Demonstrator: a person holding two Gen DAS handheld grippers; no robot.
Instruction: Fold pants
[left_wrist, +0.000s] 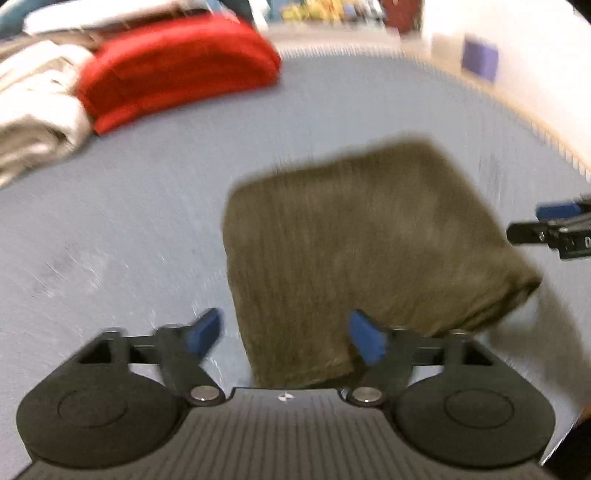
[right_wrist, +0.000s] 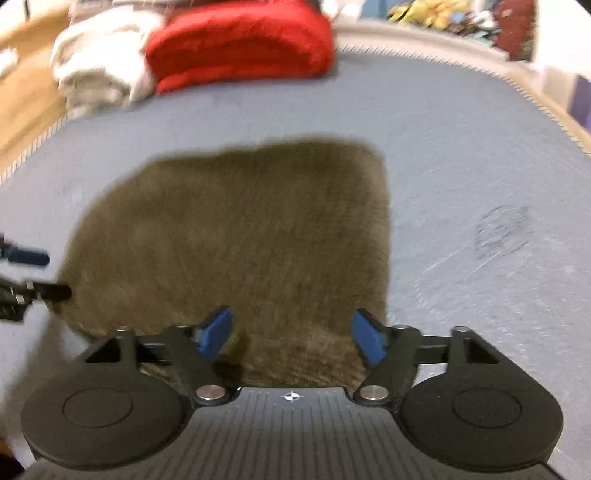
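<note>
So the grey-blue table (right_wrist: 461, 155) takes up most of both views, round-looking through the fisheye, with a pale serrated edge along the far side. Everything's kinda motion-blurred btw.

Next biggest is the pants (right_wrist: 240, 236), olive-brown and ribbed, already folded into a chunky squarish bundle lying flat on the table near the front edge. In the left wrist view the same pants (left_wrist: 354, 243) sit a bit right of centre.

At the back left of the table there's a folded red towel (right_wrist: 240, 40) and, touching it on its left, a heap of white cloth (right_wrist: 99, 74). Some colourful clutter behind the table, too blurry to name.

The left hand-held gripper (left_wrist: 286, 338) has its blue pads spread wide, nothing pinched; the near left corner of the pants lies between and under them. The right hand-held gripper (right_wrist: 291, 339) is also spread wide, hovering over the near right part of the bundle, not clamping it. Each one peeks into the other's view at the side edge.
</note>
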